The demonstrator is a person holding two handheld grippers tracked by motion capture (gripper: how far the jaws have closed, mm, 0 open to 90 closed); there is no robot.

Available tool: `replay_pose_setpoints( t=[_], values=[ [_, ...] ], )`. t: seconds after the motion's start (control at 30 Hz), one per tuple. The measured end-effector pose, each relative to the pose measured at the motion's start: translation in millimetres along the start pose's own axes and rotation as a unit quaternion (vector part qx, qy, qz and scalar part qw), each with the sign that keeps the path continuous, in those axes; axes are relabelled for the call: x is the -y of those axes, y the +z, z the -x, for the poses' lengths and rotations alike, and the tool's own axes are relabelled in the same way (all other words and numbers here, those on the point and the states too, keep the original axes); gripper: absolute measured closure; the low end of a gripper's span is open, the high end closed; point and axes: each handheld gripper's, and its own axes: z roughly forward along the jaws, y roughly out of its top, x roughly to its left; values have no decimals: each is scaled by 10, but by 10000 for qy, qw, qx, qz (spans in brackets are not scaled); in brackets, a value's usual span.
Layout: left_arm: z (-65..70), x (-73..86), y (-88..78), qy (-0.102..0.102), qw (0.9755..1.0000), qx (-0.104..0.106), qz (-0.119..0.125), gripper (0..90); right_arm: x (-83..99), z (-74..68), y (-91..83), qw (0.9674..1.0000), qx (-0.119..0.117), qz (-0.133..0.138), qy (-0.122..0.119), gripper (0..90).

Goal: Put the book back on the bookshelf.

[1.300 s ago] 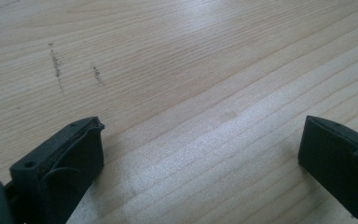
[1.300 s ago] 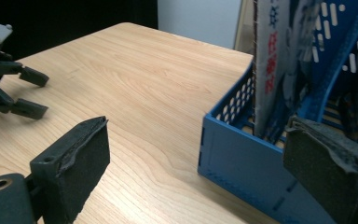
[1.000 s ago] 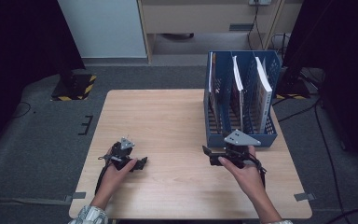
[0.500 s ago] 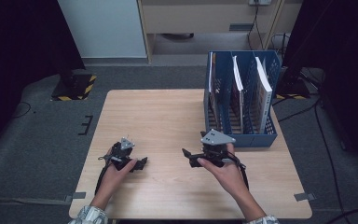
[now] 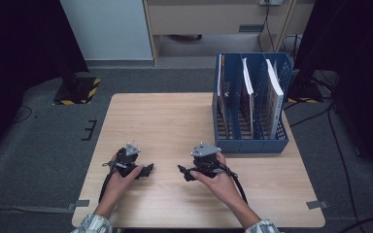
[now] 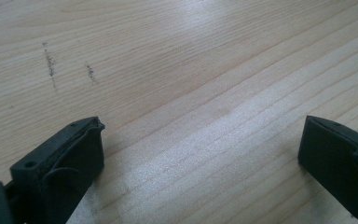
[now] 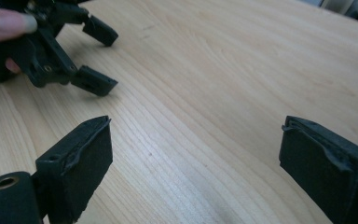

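My left gripper (image 5: 148, 170) rests low on the wooden table (image 5: 165, 121) near its front left and points right. Its jaws stand wide open over bare wood in the left gripper view (image 6: 200, 140). My right gripper (image 5: 182, 172) lies at the front middle and points left toward the other one, a small gap apart. It is open too, with nothing between its jaws (image 7: 193, 149). In the right gripper view the left gripper (image 7: 81, 51) sits at the top left, held by a hand (image 7: 4, 25).
A blue file rack (image 5: 250, 144) with several slots stands at the table's back right, with white papers (image 5: 274, 82) upright in it. Cables trail from both grippers toward the front edge. Dark floor surrounds the table.
My right gripper has moved left, from beside the rack's front to the table's front middle, and now faces the left gripper. The left gripper has stayed put.
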Motion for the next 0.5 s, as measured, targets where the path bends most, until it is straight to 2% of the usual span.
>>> replay_pose_setpoints(
  t=[0.33, 0.5],
  values=[
    [1, 1, -1, 1, 10000, 2, -2, 0, 128, -16, 304, 9979, -141, -633, 23, 101],
    [3, 1, -2, 6, 10000, 4, -3, 0, 241, 11, 365, 9968, -44, -792, 113, 109]
  ],
)
